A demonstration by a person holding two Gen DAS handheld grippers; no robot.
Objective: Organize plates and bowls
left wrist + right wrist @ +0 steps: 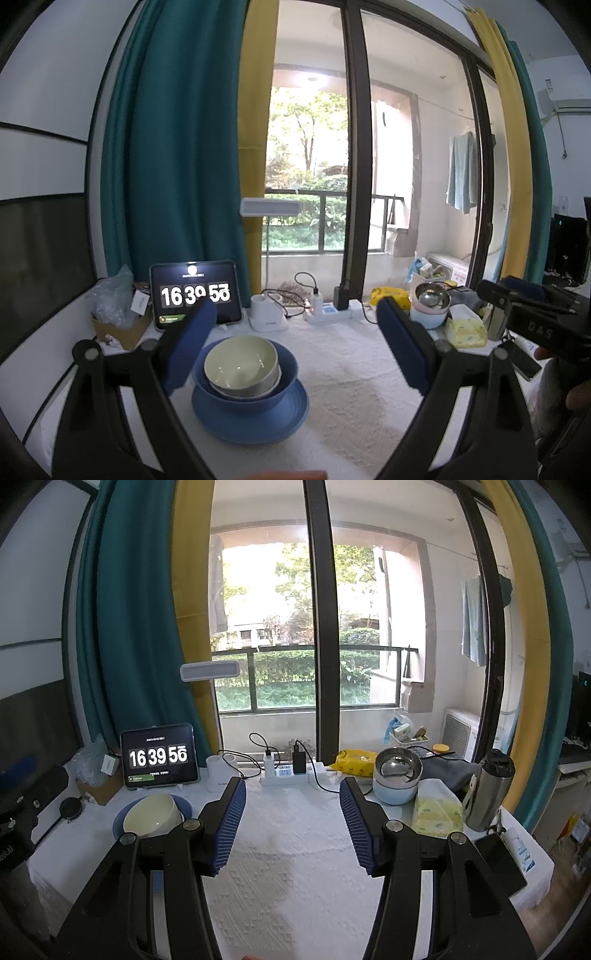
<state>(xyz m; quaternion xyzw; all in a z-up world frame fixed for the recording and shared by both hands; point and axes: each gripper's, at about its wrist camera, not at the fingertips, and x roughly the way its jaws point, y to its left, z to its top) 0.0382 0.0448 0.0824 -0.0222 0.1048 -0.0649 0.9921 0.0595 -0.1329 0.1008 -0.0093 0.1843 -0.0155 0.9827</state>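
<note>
Cream bowl [241, 363] (in blue bowl [245, 384]) between open left hand-held gripper [295, 343] fingers.

cream bowl [241, 363] tilted | in blue bowl [284, 384] | on blue plate [258, 421]

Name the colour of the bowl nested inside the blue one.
Pale cream-green bowl, clearest in the left wrist view.
</note>
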